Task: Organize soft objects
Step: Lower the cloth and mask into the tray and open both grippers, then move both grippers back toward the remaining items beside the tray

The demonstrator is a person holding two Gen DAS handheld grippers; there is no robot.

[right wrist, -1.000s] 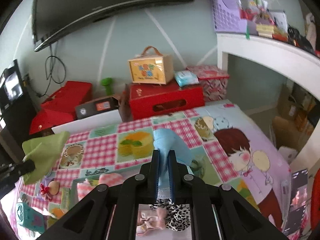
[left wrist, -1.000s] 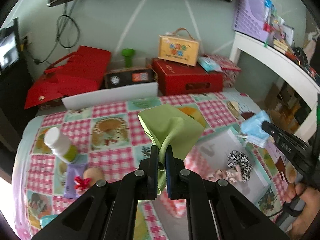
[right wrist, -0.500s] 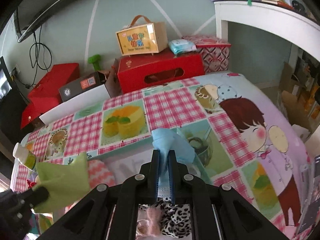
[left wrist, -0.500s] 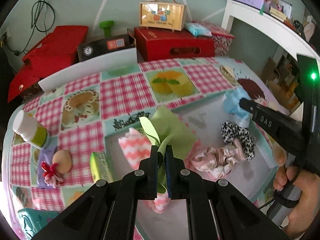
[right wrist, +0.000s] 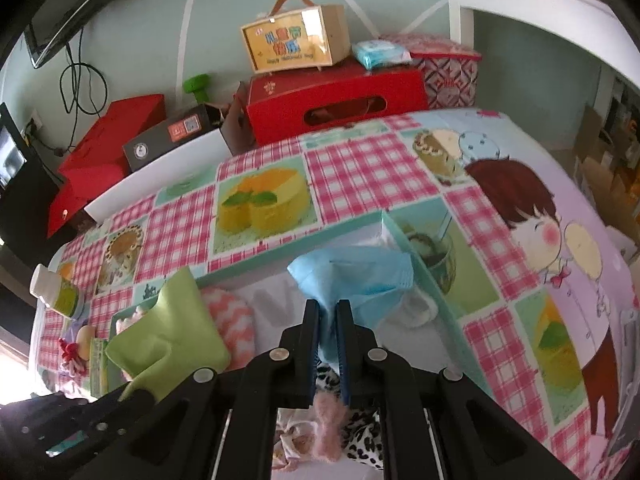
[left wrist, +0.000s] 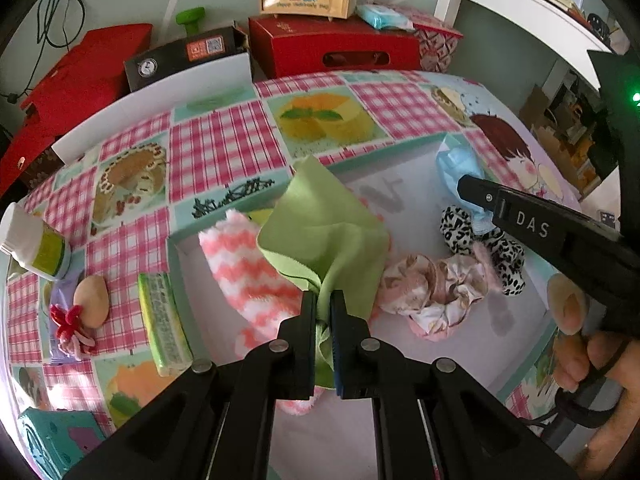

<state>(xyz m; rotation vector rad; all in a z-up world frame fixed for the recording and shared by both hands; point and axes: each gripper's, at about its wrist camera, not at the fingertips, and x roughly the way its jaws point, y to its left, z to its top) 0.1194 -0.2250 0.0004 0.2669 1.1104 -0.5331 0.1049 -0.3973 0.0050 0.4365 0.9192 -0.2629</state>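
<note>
Placing step: L gripper (left wrist: 324, 304) fingers pinching green cloth (left wrist: 324, 224) over tray (left wrist: 176, 248), above striped sock (left wrist: 244, 276). R gripper (right wrist: 328, 316) fingers pinching blue mask (right wrist: 356, 276) at tray's 1 o'clock corner. Next, prob: lower, release both.

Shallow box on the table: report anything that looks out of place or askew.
Nothing stands out. The box holds only soft things: striped sock, scrunchies. The green cloth and blue mask are gripper-held above it.

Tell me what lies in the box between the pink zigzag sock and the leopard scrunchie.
In the left wrist view, the green cloth held by the left gripper hangs beside the sock; past it a pale pink scrunchie lies against the leopard scrunchie.
</note>
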